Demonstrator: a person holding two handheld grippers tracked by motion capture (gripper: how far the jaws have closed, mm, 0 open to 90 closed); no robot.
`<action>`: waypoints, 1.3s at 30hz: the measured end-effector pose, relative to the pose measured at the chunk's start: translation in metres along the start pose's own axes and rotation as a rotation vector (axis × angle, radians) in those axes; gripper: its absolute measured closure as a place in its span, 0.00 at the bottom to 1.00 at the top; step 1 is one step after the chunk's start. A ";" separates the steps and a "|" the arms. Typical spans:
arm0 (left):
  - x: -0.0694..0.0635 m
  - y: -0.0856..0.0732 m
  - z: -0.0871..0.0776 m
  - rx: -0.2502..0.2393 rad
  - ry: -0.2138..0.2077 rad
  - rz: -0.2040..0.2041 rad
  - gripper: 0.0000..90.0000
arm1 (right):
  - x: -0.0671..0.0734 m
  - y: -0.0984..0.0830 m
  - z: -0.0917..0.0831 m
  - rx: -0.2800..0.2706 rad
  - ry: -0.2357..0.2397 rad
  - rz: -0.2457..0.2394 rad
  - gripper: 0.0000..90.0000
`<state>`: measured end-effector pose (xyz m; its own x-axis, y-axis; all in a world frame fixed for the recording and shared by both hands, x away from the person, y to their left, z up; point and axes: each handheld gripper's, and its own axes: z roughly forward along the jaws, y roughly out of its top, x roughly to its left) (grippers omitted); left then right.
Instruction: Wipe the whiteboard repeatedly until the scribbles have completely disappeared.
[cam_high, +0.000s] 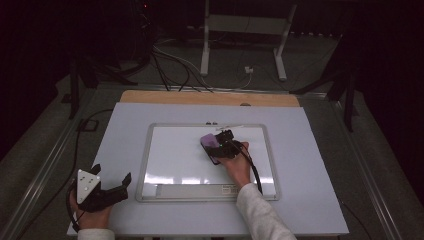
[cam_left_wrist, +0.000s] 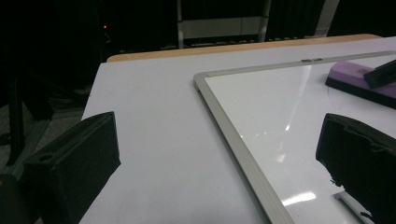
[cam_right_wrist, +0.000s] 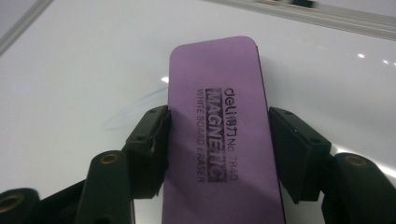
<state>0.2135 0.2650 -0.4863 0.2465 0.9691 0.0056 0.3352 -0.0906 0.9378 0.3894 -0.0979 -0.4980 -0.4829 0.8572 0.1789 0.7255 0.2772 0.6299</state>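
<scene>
Eraser (cam_right_wrist: 219, 135): purple, magnetic type by its printed label, lying flat on the whiteboard (cam_high: 175, 150) in its far right part, near the far frame edge.
Left claw (cam_high: 111, 187): at the bench's near left corner, off the board, jaws wide apart and holding nothing.
Bench (cam_high: 310, 200): white top; the board lies at its middle, square to its edges.
Right claw (cam_high: 223, 144): over the board's far right part, jaws clamped on the eraser's two long sides, about mid-length.
Board surface: looks clean; a faint curved mark (cam_right_wrist: 135, 109) shows just beside the eraser, on the left in the right gripper view.
Step in hand: probably wiping the board with the eraser.
How to do it well: keep the felt face flat on the board, press evenly, sweep across the faint mark, and keep the jaws squeezed so the eraser cannot twist or slip out.
</scene>
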 end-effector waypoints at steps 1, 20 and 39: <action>0.000 0.000 0.000 0.001 0.000 -0.001 0.00 | 0.003 0.000 0.001 0.004 0.015 -0.022 0.46; 0.000 0.000 -0.001 -0.005 -0.001 -0.004 0.00 | 0.016 0.003 0.007 0.006 0.051 -0.068 0.45; 0.000 0.000 0.000 -0.004 0.000 -0.004 0.00 | 0.021 0.003 0.008 0.023 0.101 -0.130 0.45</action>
<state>0.2134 0.2654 -0.4864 0.2450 0.9695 0.0017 0.3324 -0.0856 0.9392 0.3850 -0.0757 -0.4985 -0.6198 0.7656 0.1727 0.6637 0.3939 0.6359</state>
